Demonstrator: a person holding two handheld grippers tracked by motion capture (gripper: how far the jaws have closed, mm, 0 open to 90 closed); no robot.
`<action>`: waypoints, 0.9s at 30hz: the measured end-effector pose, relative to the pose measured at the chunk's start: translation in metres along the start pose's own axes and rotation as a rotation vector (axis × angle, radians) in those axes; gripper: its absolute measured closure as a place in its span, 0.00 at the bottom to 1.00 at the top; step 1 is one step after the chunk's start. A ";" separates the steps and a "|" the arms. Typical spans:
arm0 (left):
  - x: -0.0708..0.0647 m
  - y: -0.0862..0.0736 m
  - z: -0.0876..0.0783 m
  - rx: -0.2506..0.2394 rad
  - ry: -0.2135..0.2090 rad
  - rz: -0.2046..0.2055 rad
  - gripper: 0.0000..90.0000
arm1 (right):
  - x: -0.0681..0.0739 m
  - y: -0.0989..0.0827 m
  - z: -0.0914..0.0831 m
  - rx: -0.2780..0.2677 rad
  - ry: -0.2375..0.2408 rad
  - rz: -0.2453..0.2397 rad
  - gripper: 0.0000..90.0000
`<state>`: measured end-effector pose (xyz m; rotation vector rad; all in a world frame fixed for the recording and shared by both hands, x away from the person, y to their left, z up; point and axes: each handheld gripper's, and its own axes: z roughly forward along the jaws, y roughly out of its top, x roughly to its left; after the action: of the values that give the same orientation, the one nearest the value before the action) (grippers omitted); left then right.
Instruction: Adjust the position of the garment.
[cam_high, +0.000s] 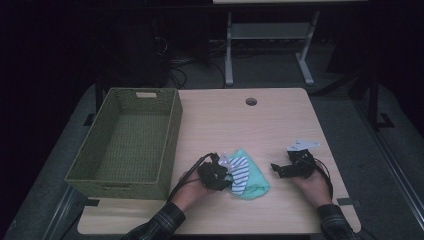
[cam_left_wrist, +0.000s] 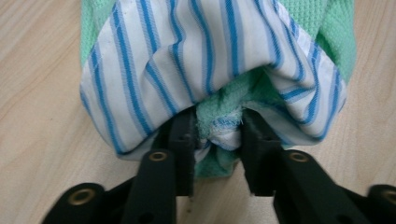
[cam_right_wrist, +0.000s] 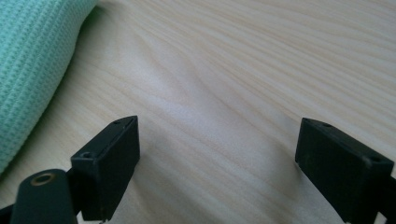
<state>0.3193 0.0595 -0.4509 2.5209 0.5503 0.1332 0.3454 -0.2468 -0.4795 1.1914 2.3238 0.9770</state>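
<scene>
The left gripper is pinching the cloths near the front of the table. There are two of them bunched together: a striped cloth on top and a green cloth under it. The jaws squeeze a fold of both at the near edge. The right gripper has its jaws wide apart with nothing between them, and it sits over bare wood just beside the green cloth.

The job looks like getting the cloths into the basket, which stands at the left of the table (nothing is in it yet).

To do this well, keep the pinch tight so both layers come up together. Lift slowly, and watch that the green one does not slip out. Carry the bundle high over the basket's wall, then let go once it hangs inside. The right gripper could hold the far side if the bundle droops.
</scene>
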 end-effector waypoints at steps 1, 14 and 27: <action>0.001 0.000 0.000 0.001 -0.008 0.003 0.80 | 0.000 0.000 0.000 -0.001 0.000 0.001 0.15; 0.009 0.000 -0.004 -0.003 -0.052 -0.008 0.86 | -0.004 -0.002 0.003 -0.010 0.014 0.035 0.11; 0.010 0.008 -0.032 -0.071 -0.068 -0.032 0.86 | -0.003 -0.002 0.003 -0.006 0.017 0.043 0.11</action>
<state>0.3246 0.0736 -0.4194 2.4367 0.5486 0.0546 0.3476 -0.2492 -0.4829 1.2406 2.3150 1.0118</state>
